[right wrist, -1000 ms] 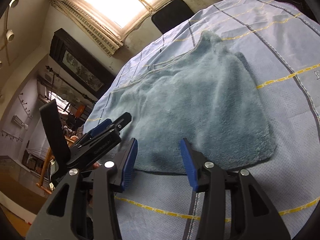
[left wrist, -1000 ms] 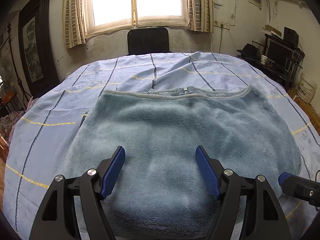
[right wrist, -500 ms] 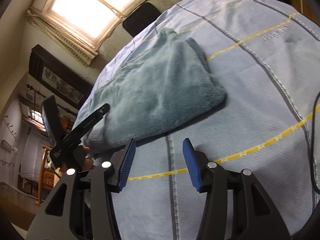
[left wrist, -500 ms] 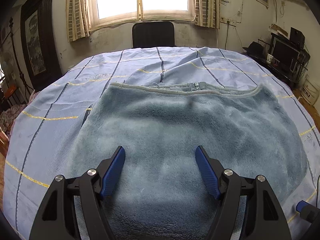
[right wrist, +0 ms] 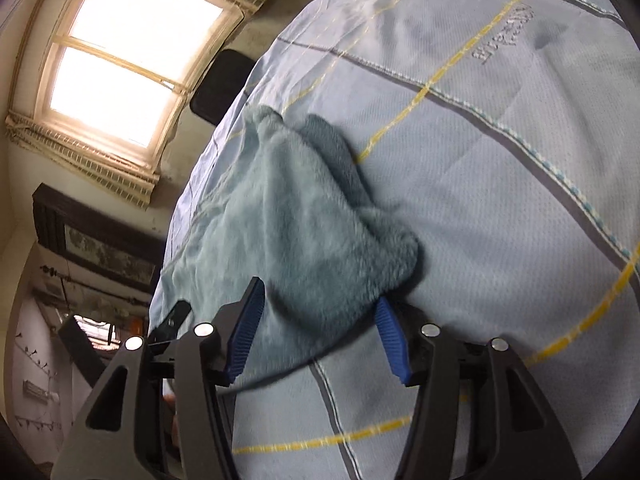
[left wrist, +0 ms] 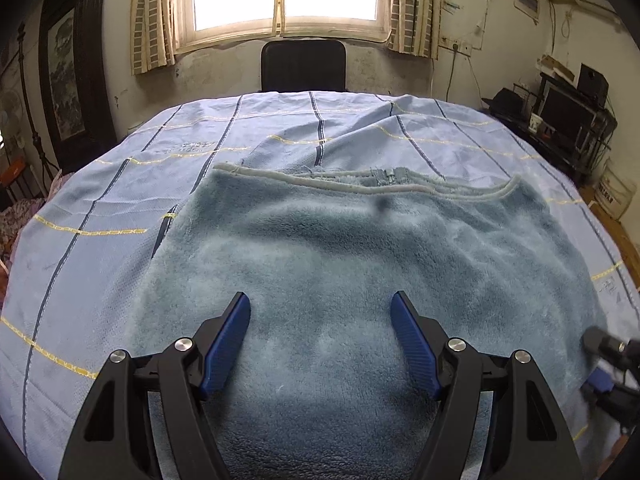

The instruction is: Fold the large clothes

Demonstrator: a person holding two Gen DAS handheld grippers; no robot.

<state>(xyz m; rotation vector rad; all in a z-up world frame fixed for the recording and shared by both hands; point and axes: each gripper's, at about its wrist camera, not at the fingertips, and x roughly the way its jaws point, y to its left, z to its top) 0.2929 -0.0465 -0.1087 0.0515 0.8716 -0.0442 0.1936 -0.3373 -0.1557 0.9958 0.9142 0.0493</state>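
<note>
A blue-grey fleece garment (left wrist: 340,248) lies spread flat on a bed's light-blue sheet (left wrist: 120,200), its trimmed edge and zip at the far side. My left gripper (left wrist: 320,308) hovers open over the garment's near part, nothing between its fingers. The right gripper shows blurred at that view's right edge (left wrist: 608,360), by the garment's right corner. In the right wrist view the garment's near corner (right wrist: 304,216) lies between the jaws of my right gripper (right wrist: 320,304), which are opening; the pads do not press on it. The left gripper (right wrist: 172,320) shows at the left.
A black chair (left wrist: 303,65) stands beyond the bed under a bright window. A dark framed picture (left wrist: 68,80) leans at the left wall. A rack with electronics (left wrist: 568,116) stands at the right. The striped sheet (right wrist: 480,160) stretches right of the garment.
The right gripper rolled and dropped towards the garment's near right corner, which now sits between its jaws; the jaws have widened. The left gripper has hardly moved.
</note>
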